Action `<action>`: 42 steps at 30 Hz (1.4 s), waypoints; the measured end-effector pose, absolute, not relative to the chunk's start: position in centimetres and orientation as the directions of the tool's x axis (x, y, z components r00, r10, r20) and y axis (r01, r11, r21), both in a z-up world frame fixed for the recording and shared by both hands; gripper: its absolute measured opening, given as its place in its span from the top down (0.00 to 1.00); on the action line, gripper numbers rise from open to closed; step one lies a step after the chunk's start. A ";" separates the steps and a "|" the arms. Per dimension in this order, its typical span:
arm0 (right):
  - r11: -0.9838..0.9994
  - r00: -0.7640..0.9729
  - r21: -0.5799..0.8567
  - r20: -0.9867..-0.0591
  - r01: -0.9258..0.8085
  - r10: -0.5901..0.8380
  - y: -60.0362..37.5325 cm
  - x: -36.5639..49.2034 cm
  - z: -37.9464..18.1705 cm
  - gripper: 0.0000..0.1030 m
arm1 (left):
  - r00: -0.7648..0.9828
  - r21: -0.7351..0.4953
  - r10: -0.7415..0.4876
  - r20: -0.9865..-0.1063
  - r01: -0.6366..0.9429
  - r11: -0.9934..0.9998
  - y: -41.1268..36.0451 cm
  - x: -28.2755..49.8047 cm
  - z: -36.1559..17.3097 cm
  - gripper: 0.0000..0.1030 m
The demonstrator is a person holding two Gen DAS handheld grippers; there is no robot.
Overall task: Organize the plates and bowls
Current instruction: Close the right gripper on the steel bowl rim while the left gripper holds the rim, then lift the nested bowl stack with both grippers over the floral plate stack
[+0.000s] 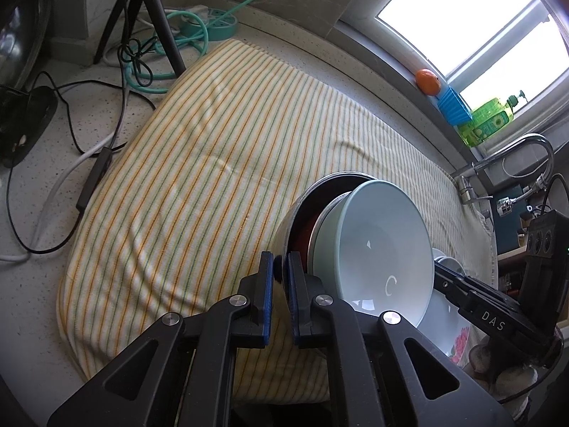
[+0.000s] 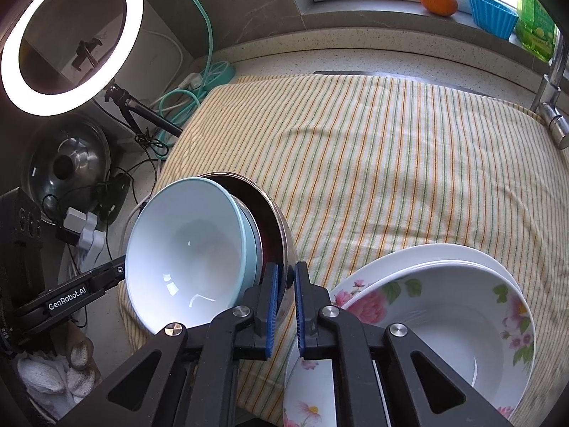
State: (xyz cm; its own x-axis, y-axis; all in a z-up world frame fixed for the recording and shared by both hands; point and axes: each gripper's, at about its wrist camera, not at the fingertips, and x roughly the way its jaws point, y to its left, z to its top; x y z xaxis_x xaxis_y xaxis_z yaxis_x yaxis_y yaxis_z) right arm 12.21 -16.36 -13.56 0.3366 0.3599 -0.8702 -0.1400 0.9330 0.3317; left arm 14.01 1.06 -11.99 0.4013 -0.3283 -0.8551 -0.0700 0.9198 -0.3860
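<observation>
Both grippers clamp the steel bowl's rim: the left gripper point(image 1: 281, 277) and the right gripper point(image 2: 286, 284) each have their jaws narrowed onto the steel bowl point(image 2: 281, 227), tipped on edge above the striped towel point(image 1: 213, 142) on the desk. Nested inside it sit a dark red dish, mostly hidden, and a pale blue bowl point(image 1: 384, 245). Floral plates point(image 2: 444, 302) lie stacked beside, partly cut off. Lettering reads "GenRobot.AI" on one gripper, "DAS" on the other.
</observation>
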 end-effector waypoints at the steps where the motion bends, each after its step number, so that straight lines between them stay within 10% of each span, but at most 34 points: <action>1: 0.934 0.337 0.327 -0.871 -0.142 0.356 -16.3 12.2 -13.6 0.92 | 0.401 -0.386 -0.328 -0.855 -0.070 0.920 1.0 14.0 -12.0 0.94; 42: 0.924 0.382 0.378 -0.846 -0.064 0.372 -17.2 11.0 -10.6 0.92 | 0.463 -0.415 -0.356 -0.812 -0.028 0.910 1.2 13.8 -8.1 0.93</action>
